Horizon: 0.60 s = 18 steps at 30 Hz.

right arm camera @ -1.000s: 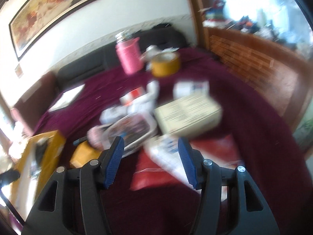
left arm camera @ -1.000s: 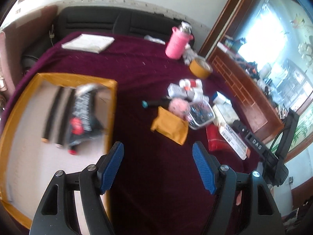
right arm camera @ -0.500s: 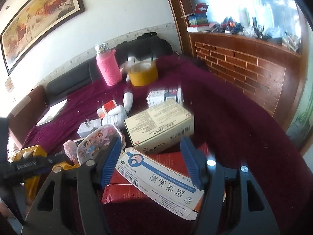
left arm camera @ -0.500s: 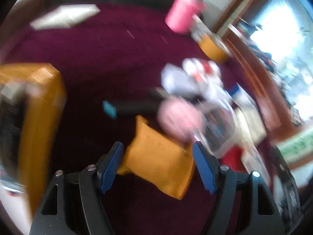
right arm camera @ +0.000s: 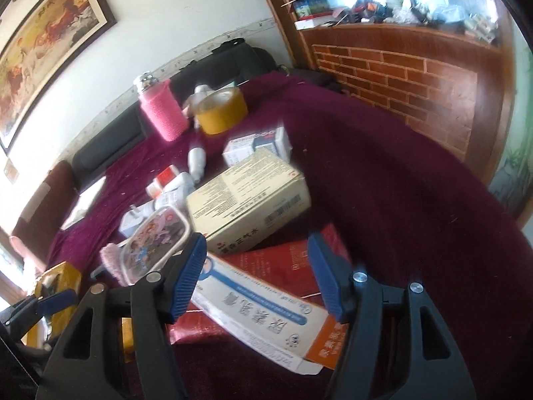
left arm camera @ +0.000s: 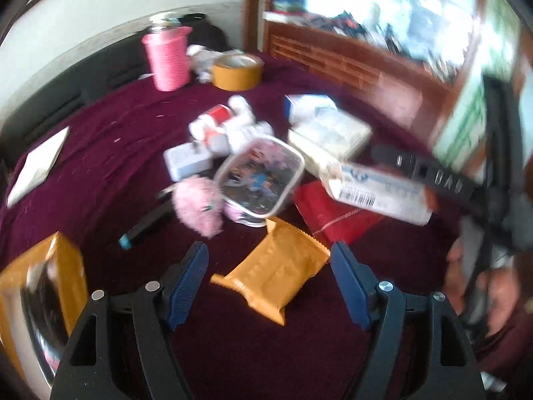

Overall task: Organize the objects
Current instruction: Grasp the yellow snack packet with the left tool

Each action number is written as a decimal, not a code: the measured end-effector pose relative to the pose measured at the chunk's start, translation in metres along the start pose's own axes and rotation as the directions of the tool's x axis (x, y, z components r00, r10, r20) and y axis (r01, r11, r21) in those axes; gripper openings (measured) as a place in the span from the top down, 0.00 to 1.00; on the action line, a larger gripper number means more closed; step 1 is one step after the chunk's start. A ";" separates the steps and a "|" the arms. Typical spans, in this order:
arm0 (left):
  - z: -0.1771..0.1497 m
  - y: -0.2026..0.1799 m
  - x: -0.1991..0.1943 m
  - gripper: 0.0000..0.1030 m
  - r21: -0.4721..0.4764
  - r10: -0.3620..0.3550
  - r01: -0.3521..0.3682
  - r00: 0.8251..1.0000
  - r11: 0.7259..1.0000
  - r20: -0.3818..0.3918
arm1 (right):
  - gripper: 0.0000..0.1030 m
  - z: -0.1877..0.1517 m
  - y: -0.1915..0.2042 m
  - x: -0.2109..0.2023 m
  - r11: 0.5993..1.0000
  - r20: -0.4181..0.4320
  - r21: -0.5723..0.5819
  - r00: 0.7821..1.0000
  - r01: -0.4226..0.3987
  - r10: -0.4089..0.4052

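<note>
Now: left gripper [left arm camera: 269,275] jaws wide, holding nothing; orange packet [left arm camera: 276,273] flat on maroon cloth [left arm camera: 100,153] between the blue pads [left arm camera: 186,283], not touched. Right gripper [right arm camera: 256,276] jaws wide, holding nothing; long white-and-blue carton [right arm camera: 260,313] under and between its pads, resting on red packet [right arm camera: 293,263].

Around the orange packet: pink fluffy item [left arm camera: 200,205] and clear lidded container [left arm camera: 261,180] just beyond, touching each other; black pen with teal tip [left arm camera: 143,230] beyond and to the left; red packet's corner close on the right. Yellow box [left arm camera: 56,266] at left edge, contents blurred.

Behind the carton: large cream box [right arm camera: 250,203], one small white-and-blue box [right arm camera: 260,143] beyond it.

Further back: one pink-sleeved bottle [right arm camera: 163,113], one roll of tan tape [right arm camera: 221,110] just beside it, one white booklet [left arm camera: 36,166] well apart at left. White bottles and adapter in mid-pile; count unclear, blurred.
</note>
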<state>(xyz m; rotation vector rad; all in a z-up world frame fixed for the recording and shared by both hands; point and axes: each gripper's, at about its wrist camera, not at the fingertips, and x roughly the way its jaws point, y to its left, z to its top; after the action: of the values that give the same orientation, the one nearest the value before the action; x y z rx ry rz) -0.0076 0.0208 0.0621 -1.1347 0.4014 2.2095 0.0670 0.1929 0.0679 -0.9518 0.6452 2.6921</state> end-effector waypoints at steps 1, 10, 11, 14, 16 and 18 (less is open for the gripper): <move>0.002 -0.004 0.009 0.32 0.035 0.011 -0.010 1.000 0.999 -0.015 | 0.40 0.000 0.000 0.000 1.000 0.005 -0.004 1.000 0.020 -0.020; -0.010 -0.021 0.046 0.42 0.104 0.034 -0.022 0.993 0.994 -0.117 | 0.40 0.001 -0.011 0.008 0.998 -0.034 0.028 0.998 0.057 -0.056; -0.010 -0.025 0.046 0.54 0.093 0.040 -0.030 0.993 0.995 -0.108 | 0.40 0.002 -0.011 0.007 0.998 -0.029 0.028 0.998 0.059 -0.058; -0.013 -0.025 0.034 0.63 0.029 0.034 -0.032 0.996 0.999 -0.081 | 0.40 0.003 -0.011 0.003 0.998 -0.003 0.024 0.998 0.060 -0.060; -0.021 -0.025 0.014 0.63 0.000 0.032 -0.032 0.999 0.999 -0.026 | 0.40 0.003 -0.010 0.001 0.998 0.011 0.018 0.998 0.060 -0.061; -0.030 -0.022 -0.011 0.63 -0.053 0.039 -0.038 0.999 0.998 0.026 | 0.40 0.004 -0.009 0.001 0.998 0.017 0.014 0.998 0.057 -0.057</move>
<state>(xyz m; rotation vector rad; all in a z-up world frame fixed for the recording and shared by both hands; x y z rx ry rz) 0.0299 0.0176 0.0539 -1.1322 0.3588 2.2782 0.0672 0.2023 0.0671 -0.9280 0.6225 2.6401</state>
